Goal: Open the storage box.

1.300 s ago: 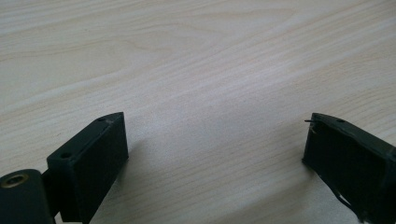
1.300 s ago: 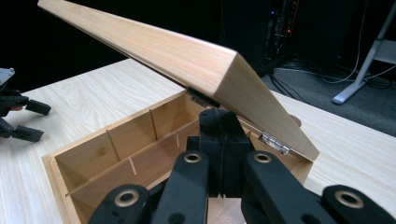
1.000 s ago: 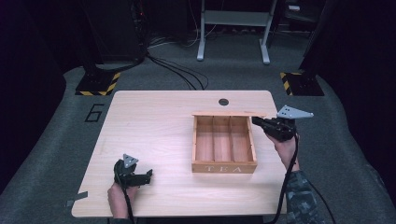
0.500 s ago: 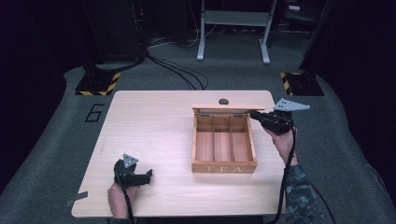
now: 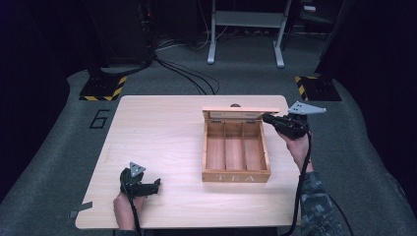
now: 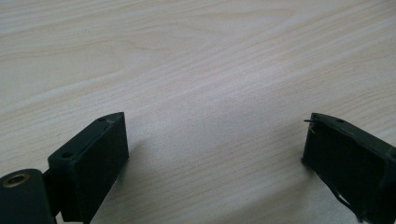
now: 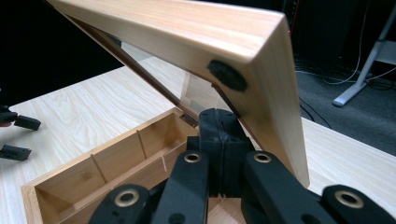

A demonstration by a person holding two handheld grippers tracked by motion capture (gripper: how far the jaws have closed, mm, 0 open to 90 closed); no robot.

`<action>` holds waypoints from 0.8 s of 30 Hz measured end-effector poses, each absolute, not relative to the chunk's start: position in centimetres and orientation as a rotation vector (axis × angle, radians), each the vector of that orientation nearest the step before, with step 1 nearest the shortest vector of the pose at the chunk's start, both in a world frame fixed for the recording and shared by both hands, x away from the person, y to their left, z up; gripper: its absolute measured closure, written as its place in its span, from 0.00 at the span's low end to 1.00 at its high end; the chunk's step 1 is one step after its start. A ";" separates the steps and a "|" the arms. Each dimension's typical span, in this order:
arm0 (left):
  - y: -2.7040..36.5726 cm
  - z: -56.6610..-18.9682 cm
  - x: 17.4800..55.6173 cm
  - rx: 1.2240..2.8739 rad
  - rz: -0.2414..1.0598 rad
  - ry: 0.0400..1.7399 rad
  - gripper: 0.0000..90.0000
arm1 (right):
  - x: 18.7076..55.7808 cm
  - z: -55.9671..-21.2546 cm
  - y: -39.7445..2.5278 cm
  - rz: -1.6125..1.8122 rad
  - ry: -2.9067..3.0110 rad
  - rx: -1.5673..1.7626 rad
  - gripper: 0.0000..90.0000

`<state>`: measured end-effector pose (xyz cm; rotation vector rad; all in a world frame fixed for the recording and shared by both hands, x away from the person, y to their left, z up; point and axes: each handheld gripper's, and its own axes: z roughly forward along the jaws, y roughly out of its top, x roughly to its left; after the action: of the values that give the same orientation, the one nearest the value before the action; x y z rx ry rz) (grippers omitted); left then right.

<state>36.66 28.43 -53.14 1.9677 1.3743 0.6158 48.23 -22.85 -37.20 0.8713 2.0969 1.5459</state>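
A wooden box marked TEA (image 5: 236, 176) stands right of the table's middle, its three compartments empty. Its hinged lid (image 5: 241, 112) is raised along the far side, tilted up over the box. My right gripper (image 5: 268, 118) is shut, its tips against the lid's right end. In the right gripper view the closed jaws (image 7: 219, 119) sit under the lid's (image 7: 187, 32) edge, above the box (image 7: 154, 128). My left gripper (image 5: 156, 186) rests open at the table's front left. In its own view the left gripper (image 6: 212, 126) has bare tabletop between its fingers.
A small dark round spot (image 5: 235, 104) lies on the table just behind the lid. The light wooden table (image 5: 157, 132) stands on grey floor, with cables and yellow-black striped stand feet (image 5: 103, 88) beyond its far edge.
The right gripper has moved back and to the left, and the lid has swung up with it. The left gripper has stayed where it was.
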 end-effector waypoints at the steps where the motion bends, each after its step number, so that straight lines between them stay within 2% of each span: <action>1: 28.4 -53.1 36.7 1.967 0.615 1.374 0.07 | 48.3 -37.2 -22.8 1.545 2.098 0.868 1.00; 24: 28.5 -53.2 36.7 1.965 0.615 1.372 0.07 | 48.9 -37.1 -22.5 1.523 2.117 0.866 1.00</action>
<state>36.71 28.46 -53.16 1.9648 1.3724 0.6146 48.89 -22.49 -37.06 0.8656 2.1172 1.5234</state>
